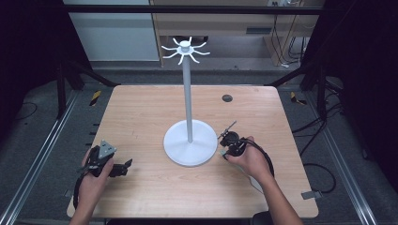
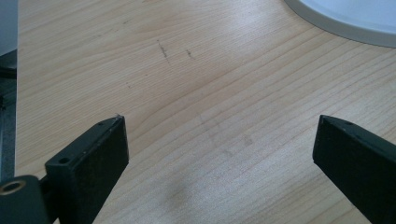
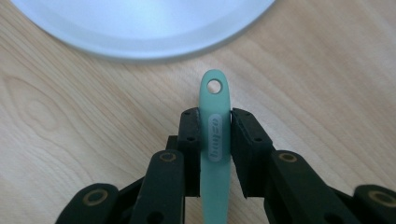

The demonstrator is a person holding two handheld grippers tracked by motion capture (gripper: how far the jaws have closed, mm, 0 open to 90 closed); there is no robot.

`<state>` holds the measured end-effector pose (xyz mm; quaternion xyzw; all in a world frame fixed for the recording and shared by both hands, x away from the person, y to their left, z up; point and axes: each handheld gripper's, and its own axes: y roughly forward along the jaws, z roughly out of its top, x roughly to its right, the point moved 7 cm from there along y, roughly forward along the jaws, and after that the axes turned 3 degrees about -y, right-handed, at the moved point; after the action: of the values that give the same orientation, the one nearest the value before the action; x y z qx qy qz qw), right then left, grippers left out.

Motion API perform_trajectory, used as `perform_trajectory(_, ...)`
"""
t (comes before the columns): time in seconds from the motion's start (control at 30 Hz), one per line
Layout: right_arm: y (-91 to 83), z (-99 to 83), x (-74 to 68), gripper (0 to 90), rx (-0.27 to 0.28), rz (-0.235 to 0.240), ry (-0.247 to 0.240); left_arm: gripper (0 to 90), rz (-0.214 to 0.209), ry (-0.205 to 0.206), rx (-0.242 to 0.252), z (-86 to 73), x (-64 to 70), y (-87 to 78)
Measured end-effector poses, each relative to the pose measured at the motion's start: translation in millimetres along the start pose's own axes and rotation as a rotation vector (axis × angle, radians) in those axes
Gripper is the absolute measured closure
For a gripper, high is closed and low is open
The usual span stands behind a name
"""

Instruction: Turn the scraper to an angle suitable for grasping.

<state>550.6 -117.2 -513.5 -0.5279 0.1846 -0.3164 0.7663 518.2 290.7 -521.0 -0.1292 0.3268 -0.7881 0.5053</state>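
Clamped between jaws of right gripper [image 3: 215, 140]: mint-green handle [image 3: 215, 126], hanging hole at tip pointing toward white round base [image 3: 140, 28] of hook stand [image 1: 187, 93], tip just short of base rim. Held low over wooden table [image 1: 141, 187], right of base. Left gripper [image 2: 219, 154] near table's front-left, jaws spread wide, holding nothing, bare wood between them, well apart from stand.
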Motion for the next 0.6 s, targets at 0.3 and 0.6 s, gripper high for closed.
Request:
perform_trajectory(0.3,-33.6,-0.4,8.3,74.5,0.121,-0.016,0.038,3.2,0.002,0.001,-0.002,-0.3,0.2,0.2)
perform_trajectory(0.6,-59.1,0.4,18.5,74.6,0.217,-0.023,0.077,3.2,0.001,-0.001,-0.001,-0.5,-0.1,0.0)
